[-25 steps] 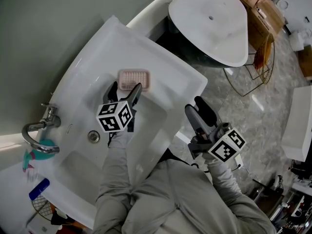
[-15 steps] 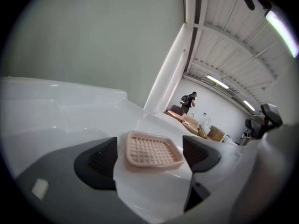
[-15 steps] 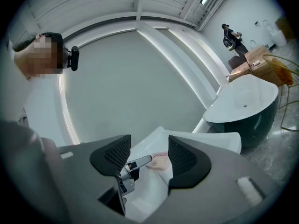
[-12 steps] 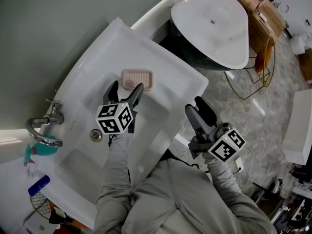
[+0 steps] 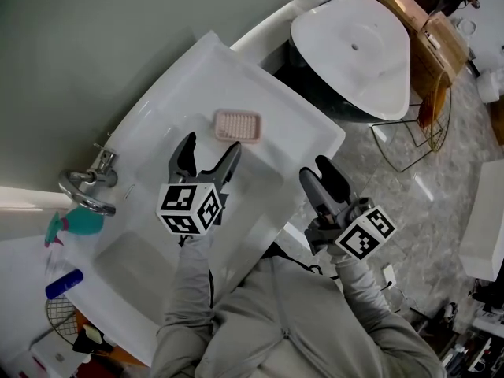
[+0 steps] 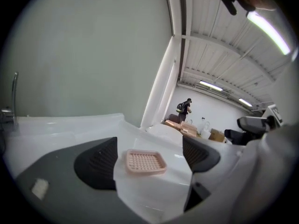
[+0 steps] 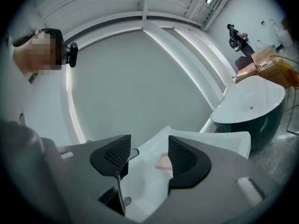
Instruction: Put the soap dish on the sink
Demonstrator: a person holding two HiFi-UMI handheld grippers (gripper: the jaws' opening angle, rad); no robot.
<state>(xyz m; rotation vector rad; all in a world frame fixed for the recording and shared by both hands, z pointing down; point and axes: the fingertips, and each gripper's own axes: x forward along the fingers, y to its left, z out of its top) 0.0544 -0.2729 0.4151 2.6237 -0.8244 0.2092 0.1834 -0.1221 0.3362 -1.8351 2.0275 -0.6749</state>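
A pink slotted soap dish rests flat on the white sink's rim ledge, beyond the basin. The same soap dish lies just past the jaws in the left gripper view, apart from them. My left gripper hovers over the basin a little short of the dish, open and empty. My right gripper is off the sink's right edge, above the floor, open with nothing between its fingers. A sliver of the soap dish shows between the jaws of my right gripper.
A chrome tap stands at the sink's left end, with the drain in the basin hidden by the left gripper. A teal spray bottle and a blue bottle sit lower left. A white freestanding bathtub is at the upper right.
The left gripper has drawn back from the soap dish, leaving a gap; the dish stays on the ledge. The head view has shifted, so the sink sits further right. The right gripper holds still.
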